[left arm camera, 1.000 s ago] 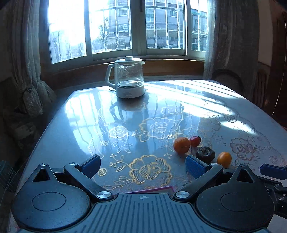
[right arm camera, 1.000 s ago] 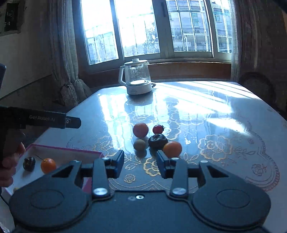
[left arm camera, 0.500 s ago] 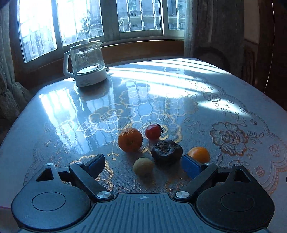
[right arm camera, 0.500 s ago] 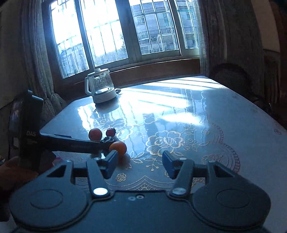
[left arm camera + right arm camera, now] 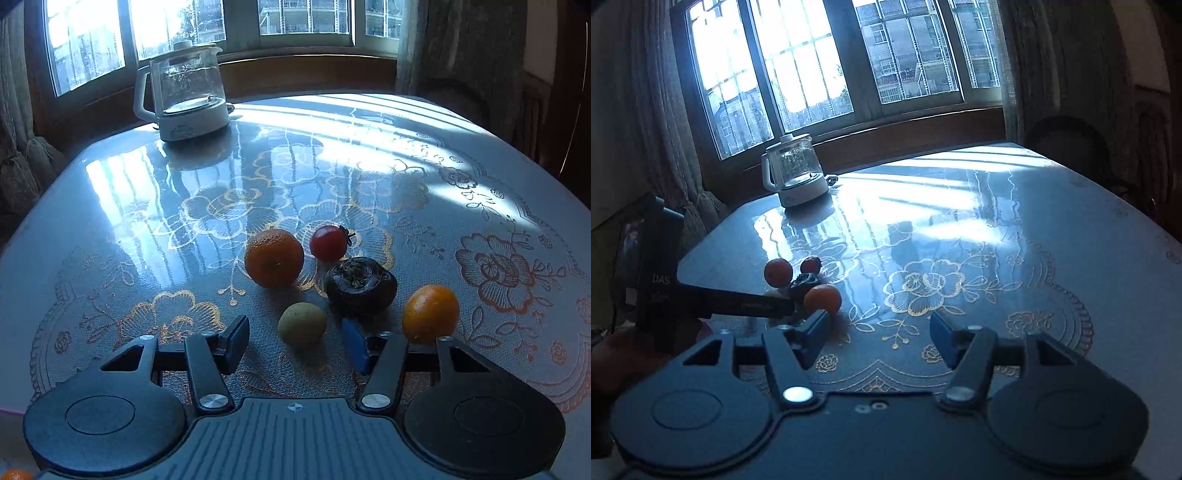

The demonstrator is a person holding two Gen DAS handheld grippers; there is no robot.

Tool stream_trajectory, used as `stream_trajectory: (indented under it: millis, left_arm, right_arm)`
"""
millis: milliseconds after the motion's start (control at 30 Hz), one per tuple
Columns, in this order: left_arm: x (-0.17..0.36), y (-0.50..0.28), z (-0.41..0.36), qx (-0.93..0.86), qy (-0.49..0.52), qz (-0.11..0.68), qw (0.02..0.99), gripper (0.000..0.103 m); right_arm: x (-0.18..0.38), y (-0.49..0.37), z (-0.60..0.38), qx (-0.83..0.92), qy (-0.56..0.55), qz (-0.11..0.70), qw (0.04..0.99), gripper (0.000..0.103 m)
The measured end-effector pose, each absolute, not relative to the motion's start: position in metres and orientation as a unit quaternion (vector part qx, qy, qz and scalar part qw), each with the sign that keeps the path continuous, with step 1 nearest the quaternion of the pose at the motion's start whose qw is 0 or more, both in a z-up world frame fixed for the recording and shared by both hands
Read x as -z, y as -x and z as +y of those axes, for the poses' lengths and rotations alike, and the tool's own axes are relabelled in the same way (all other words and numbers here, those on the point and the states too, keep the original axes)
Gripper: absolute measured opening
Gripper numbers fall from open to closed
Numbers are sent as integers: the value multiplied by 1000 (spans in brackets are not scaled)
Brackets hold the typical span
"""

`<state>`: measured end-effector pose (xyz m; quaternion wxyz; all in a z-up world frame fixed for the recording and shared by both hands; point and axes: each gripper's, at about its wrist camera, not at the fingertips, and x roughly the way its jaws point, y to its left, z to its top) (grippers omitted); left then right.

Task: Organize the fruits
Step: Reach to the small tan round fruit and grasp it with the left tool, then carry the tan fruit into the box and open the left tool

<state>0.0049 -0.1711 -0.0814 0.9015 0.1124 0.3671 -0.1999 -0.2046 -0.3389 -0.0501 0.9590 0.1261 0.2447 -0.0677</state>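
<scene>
Five fruits sit in a loose cluster on the glossy flower-patterned desk [image 5: 369, 173]: one mandarin [image 5: 274, 257], one red cherry tomato [image 5: 328, 243] just at its 3 o'clock, one dark wrinkled fruit [image 5: 360, 286] at the tomato's 5 o'clock, one small yellow-green fruit [image 5: 302, 325] at the mandarin's 5 o'clock, and one smaller orange fruit [image 5: 430, 313] at the dark fruit's 4 o'clock. The left hand-held gripper [image 5: 295, 341] points down at the cluster with its jaws closing; the yellow-green fruit lies between the two blue-padded fingers, yet neither pad touches it, and a clear gap shows on each side. The right hand-held gripper [image 5: 877, 338] has its jaws opening over bare desk and grips nothing; in its view the fruit cluster lies at about 10 o'clock, partly hidden behind the dark body of the left tool, with a person's hand [image 5: 613, 365] at the left edge. One glass kettle [image 5: 184, 90] on a white base stands at 12 o'clock from the fruits, well apart from them, near the far rim of the desk below the window.
</scene>
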Motion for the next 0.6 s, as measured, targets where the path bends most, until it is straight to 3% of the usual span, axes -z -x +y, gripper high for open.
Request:
stream_trajectory:
  millis: [100,267,600]
  left_arm:
    - [81,-7,-172,201,-106,367,902,38]
    - [81,-6,-173,207,-99,366,902,29]
    - [79,-8,-170,207,-79,372,901,28]
  right_arm:
    - [51,204,-341,67,-128,245,959,61]
    - [50,204,-344,67,-130,244,959,62]
    - [50,202,-343,69,-131,241,959,62]
